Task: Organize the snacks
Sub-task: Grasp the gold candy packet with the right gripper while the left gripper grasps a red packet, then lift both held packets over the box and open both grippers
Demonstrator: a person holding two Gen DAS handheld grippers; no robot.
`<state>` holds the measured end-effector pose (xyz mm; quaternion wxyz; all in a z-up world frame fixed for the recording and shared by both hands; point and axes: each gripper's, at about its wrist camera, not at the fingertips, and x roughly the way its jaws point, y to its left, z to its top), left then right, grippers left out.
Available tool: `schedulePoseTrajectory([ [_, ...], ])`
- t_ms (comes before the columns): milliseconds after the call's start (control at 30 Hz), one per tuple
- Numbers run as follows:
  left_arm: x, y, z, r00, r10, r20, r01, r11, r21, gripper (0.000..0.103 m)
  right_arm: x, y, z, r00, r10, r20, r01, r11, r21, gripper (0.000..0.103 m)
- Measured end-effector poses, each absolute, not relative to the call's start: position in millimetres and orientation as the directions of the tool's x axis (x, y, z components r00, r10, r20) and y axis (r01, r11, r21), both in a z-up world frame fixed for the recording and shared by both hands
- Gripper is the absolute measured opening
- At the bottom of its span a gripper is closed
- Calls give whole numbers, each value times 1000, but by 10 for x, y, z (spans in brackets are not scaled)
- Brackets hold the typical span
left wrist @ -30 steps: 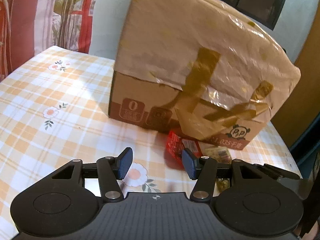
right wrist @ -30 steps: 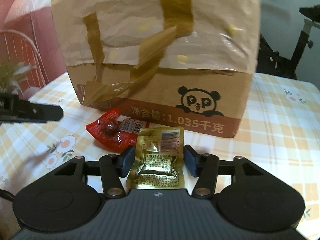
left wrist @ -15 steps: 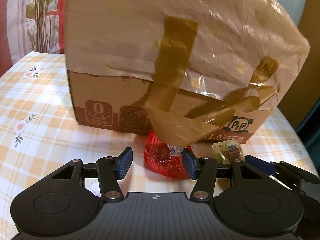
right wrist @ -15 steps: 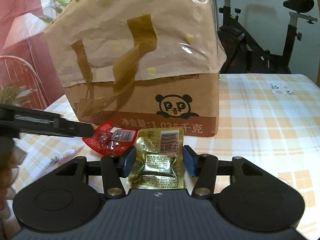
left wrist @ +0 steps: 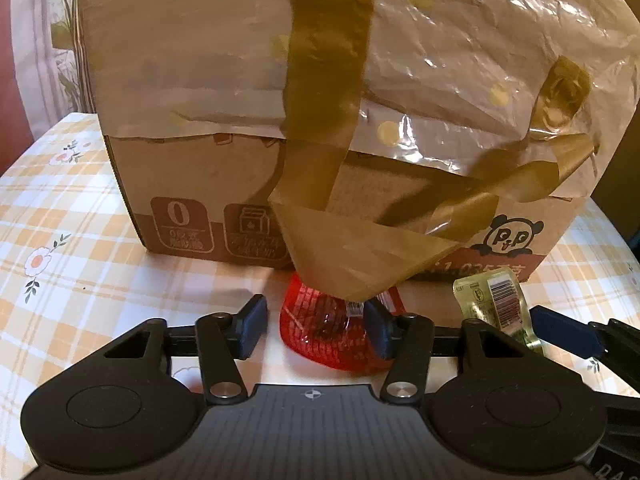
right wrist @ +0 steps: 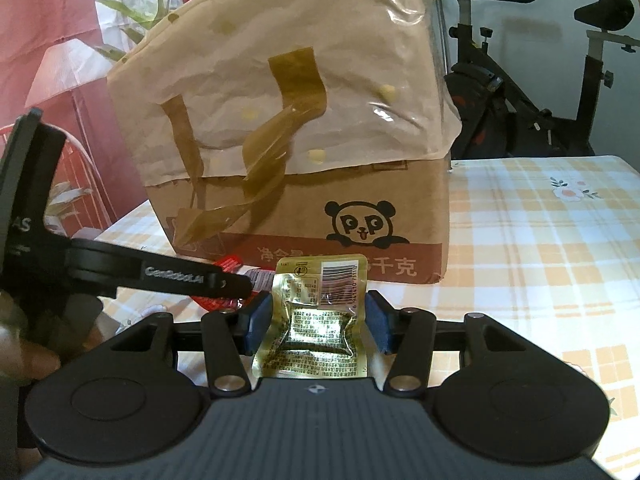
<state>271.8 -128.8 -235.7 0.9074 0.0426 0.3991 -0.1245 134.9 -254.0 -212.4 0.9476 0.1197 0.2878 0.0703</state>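
Black exercise bike, right view only

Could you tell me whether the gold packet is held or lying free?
Held: the right claw pads press both sides of the gold packet.

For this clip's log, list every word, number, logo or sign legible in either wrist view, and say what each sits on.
"P P", on the panda logo's eyes: brown cardboard box.
"千克", after partly hidden Chinese characters: the box's red band.
"0", in a square icon: the box's face in the left wrist view.
"GenRobot.AI", roughly: arm of the left claw.
Barcode digits and fine print on the gold foil snack packet: too small.
Label on the red snack packet: blurred.
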Motion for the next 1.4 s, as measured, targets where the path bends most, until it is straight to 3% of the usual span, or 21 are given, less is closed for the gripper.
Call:
schedulePoseTrajectory([
  [133, 2625, -1323, -2322, 660, -188, -728, 287, 958, 12, 34, 1354, -2542, -2122, 826, 203, -526, -66, 961, 267, 54],
  [767, 2085, -925, -1958, 636, -311, -706, 356, 930, -90, 33, 1356, -2490, -2117, 809, 219, -546, -92, 964, 251, 53],
  [1033, 1884, -749, -1590, 660, -433, -614, 480, 872, -98, 33, 1047, -2437, -1882, 845, 163, -510, -79, 980, 181, 53],
  [1400, 2117, -304, -886, 766, -467, -442, 449, 880, -153, 33, 1136, -2313, -1164, 920, 144, -364, -124, 989, 76, 53],
])
